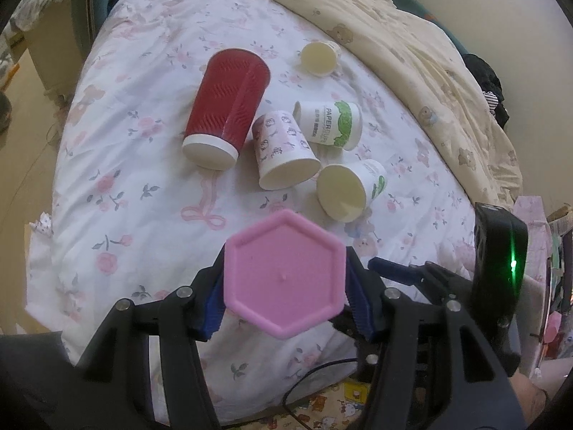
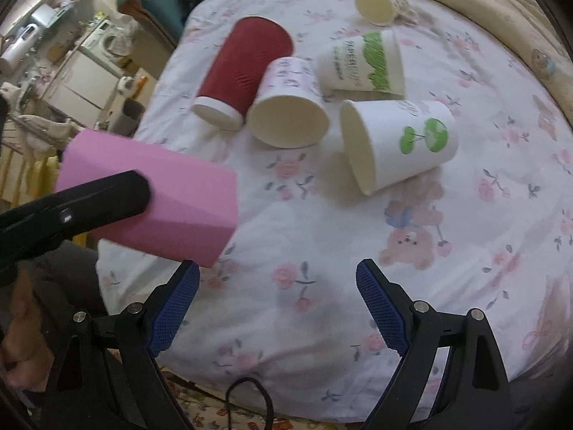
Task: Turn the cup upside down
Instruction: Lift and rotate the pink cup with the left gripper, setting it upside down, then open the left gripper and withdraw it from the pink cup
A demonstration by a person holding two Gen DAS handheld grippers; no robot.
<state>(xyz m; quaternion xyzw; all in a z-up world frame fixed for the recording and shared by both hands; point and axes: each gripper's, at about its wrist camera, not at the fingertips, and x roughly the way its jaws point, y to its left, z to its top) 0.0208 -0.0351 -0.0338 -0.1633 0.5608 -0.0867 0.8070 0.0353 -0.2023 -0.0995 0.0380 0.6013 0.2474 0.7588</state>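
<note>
My left gripper [image 1: 284, 294] is shut on a pink hexagonal cup [image 1: 284, 274], gripped on both sides by the blue pads, its flat base facing the camera. In the right wrist view the same pink cup [image 2: 157, 197] is held in the air at the left, lying sideways above the bed edge, with a black left finger across it. My right gripper [image 2: 277, 304] is open and empty over the floral sheet, to the right of the pink cup.
Several cups lie on their sides on the floral bedsheet [image 1: 143, 186]: a red ribbed cup [image 1: 225, 104], a pink-patterned cup [image 1: 283, 150], a green-print paper cup [image 1: 331, 125], a tree-print cup [image 1: 349, 190] and a small one [image 1: 318, 57]. A beige quilt [image 1: 412, 53] covers the right.
</note>
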